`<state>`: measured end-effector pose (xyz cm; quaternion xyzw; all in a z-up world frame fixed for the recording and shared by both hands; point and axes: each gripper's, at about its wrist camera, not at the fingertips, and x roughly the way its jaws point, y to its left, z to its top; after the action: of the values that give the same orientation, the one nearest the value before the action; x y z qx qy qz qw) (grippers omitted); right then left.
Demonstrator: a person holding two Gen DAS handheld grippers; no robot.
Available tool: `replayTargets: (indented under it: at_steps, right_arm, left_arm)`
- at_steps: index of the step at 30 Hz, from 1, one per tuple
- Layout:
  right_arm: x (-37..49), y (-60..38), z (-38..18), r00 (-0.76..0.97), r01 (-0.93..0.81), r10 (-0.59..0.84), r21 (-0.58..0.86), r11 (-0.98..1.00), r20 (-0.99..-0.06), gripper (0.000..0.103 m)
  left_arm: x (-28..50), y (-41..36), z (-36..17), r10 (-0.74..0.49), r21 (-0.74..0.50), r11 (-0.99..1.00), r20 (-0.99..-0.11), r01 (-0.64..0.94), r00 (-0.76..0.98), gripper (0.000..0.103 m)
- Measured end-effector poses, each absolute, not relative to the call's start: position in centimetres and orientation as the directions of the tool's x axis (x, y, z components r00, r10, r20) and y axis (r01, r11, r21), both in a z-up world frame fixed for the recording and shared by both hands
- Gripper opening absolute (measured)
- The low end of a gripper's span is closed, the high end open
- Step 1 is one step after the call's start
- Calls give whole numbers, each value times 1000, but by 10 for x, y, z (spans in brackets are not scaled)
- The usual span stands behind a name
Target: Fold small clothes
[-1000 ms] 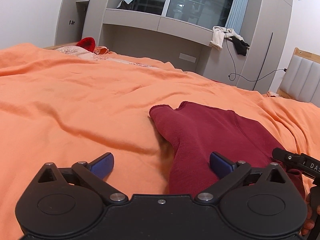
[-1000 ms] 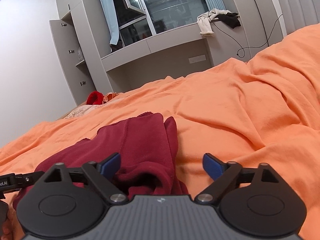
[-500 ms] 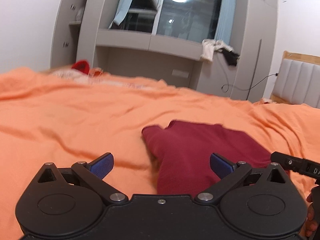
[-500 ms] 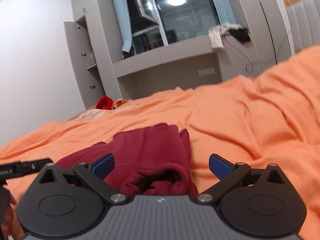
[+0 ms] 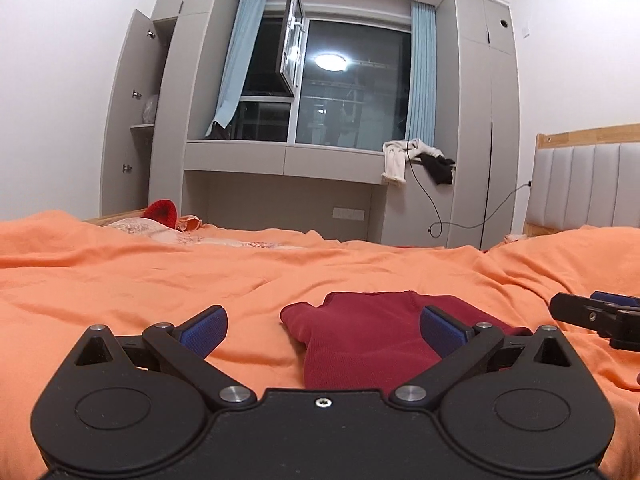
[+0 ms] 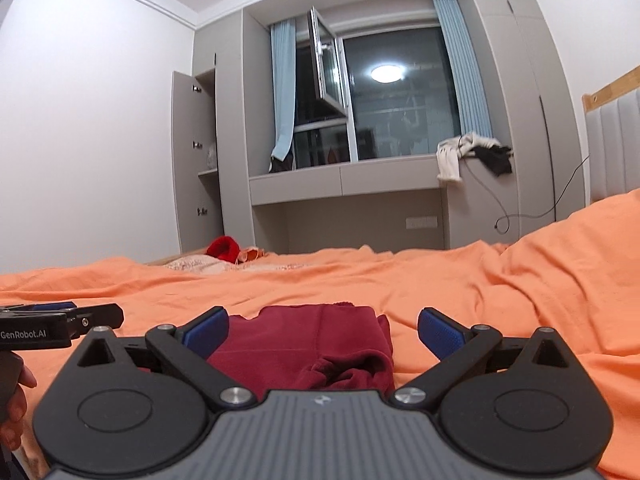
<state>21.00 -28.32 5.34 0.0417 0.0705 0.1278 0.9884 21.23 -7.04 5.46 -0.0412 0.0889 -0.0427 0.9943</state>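
A folded dark red garment point(image 5: 360, 336) lies on the orange bedspread point(image 5: 120, 280), straight ahead of both grippers; it also shows in the right wrist view point(image 6: 316, 344). My left gripper point(image 5: 322, 326) is open and empty, held just short of the garment's near edge. My right gripper point(image 6: 323, 332) is open and empty, also short of the garment. The right gripper shows at the right edge of the left wrist view point(image 5: 596, 314). The left gripper shows at the left edge of the right wrist view point(image 6: 60, 320).
More clothes, a bright red item point(image 5: 162, 212) and pale pieces point(image 5: 160, 236), lie at the bed's far left. A grey window bench point(image 5: 280, 160) with draped clothes point(image 5: 396, 160) stands beyond. A padded headboard point(image 5: 584, 188) is at the right.
Both grippers have tilted upward and drawn back, so the garment sits lower and flatter in view and more of the window and wall shows. Both stay open.
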Motion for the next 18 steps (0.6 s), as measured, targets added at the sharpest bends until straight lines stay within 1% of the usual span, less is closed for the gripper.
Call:
replayTargets:
  at_steps: [2, 5, 9, 14, 18]
  right_arm:
    - [196, -282, 52, 961, -242, 250, 79, 967, -118, 103]
    - [176, -283, 51, 966, -233, 238, 61, 971, -103, 103]
    - [155, -286, 50, 970, -219, 226, 80, 972, -89, 103]
    - [131, -287, 45, 973, -208, 213, 70, 976, -83, 103]
    - [114, -284, 39, 972, -204, 210, 61, 977, -104, 103]
  left_arm:
    - [200, -70, 51, -81, -89, 994, -165, 67, 983, 102]
    - [182, -73, 41, -47, -57, 998, -171, 38, 984, 102]
    - [162, -80, 36, -33, -16, 999, -167, 31, 985, 102]
    - [140, -79, 31, -35, -31, 999, -166, 30, 986, 102]
    - [130, -77, 28, -30, -39, 999, -175, 24, 984, 102]
